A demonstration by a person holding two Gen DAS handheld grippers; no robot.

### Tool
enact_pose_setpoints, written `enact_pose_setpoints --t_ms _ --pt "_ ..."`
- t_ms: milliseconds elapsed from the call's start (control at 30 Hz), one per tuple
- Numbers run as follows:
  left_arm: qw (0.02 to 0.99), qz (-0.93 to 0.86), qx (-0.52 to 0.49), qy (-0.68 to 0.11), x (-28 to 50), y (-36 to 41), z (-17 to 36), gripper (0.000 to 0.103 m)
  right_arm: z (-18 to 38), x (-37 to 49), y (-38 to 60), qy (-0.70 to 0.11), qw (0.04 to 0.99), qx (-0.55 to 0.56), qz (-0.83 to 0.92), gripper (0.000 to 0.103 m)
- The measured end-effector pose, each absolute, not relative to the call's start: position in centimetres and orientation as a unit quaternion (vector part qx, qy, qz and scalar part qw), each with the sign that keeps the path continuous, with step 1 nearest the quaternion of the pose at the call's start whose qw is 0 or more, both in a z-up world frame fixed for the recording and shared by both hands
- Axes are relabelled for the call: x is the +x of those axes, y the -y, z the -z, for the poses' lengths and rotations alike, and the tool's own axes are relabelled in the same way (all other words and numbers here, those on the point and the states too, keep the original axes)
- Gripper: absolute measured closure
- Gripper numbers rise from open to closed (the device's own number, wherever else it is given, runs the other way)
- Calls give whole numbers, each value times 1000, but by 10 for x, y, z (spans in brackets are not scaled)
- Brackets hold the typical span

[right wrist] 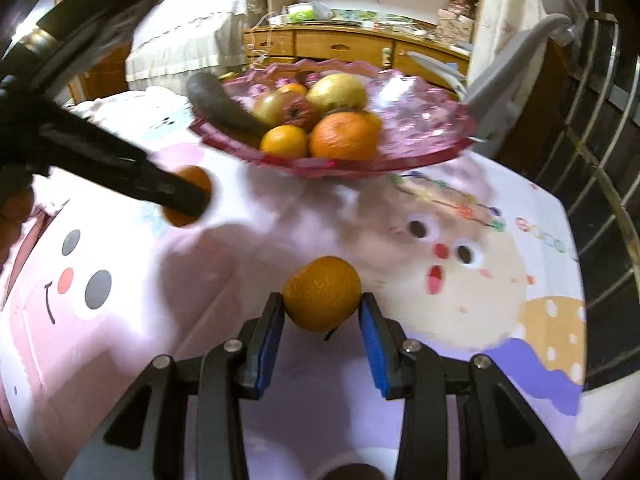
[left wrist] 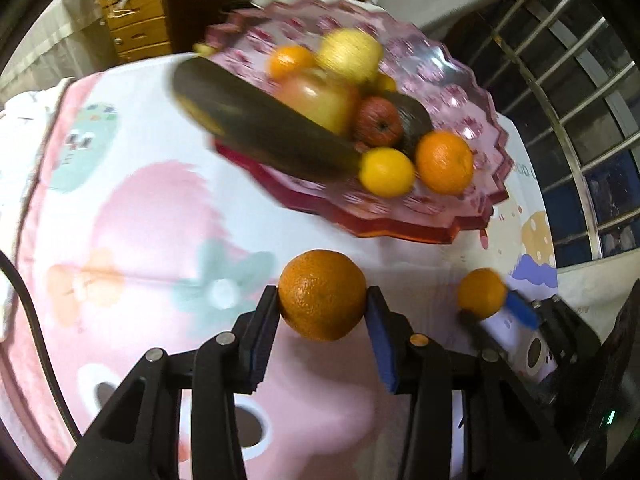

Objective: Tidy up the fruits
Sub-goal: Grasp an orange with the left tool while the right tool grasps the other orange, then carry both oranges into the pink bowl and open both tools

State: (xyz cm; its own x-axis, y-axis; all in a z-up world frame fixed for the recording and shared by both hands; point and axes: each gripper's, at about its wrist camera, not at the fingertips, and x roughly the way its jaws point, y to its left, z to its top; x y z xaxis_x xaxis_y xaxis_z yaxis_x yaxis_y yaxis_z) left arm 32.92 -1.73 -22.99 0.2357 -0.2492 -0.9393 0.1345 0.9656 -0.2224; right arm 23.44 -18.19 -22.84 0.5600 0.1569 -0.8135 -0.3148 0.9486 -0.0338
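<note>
both tongs are closed on fruit: the left gripper [left wrist: 322,309] pinches a large orange [left wrist: 322,294] at its widest part, and the right gripper [right wrist: 322,312] pinches a smaller orange [right wrist: 322,293] the same way, pads pressed on either side of each and the jaws only part closed round the fruit's width. the main risk, as i judge it, is a slip: each fruit is round and held by two narrow flat pads [left wrist: 262,344] near the tips, so a tilt or a quick swing could let it roll out forward and drop onto the printed tablecloth [left wrist: 152,208] below, then off the edge. a second risk lies ahead of both tongs, where the pink glass fruit bowl [left wrist: 460,92] is already crowded; setting an orange on the heap could nudge the small yellow-orange citrus [left wrist: 386,172] or the orange next to it [left wrist: 444,162] over the low scalloped rim nearest the tongs. the long dark green fruit, perhaps a cucumber [left wrist: 256,120], overhangs the rim to the left and could tip if bumped. the two tongs are near each other, so they might also knock together. the large orange has dimpled, deep-coloured peel with a stem scar facing the camera; the smaller one is paler and rougher, with a dark stalk below it
</note>
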Motion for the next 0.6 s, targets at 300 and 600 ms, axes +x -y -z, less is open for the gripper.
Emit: enact_pose_setpoints --t_ms 300,600 --pt "816 68 -53 -571 340 -33 182 61 191 259 228 -445 891 -65 -59 64" --pt "877 69 -60 -472 384 -44 119 61 149 292 238 -394 916 -58 -47 64"
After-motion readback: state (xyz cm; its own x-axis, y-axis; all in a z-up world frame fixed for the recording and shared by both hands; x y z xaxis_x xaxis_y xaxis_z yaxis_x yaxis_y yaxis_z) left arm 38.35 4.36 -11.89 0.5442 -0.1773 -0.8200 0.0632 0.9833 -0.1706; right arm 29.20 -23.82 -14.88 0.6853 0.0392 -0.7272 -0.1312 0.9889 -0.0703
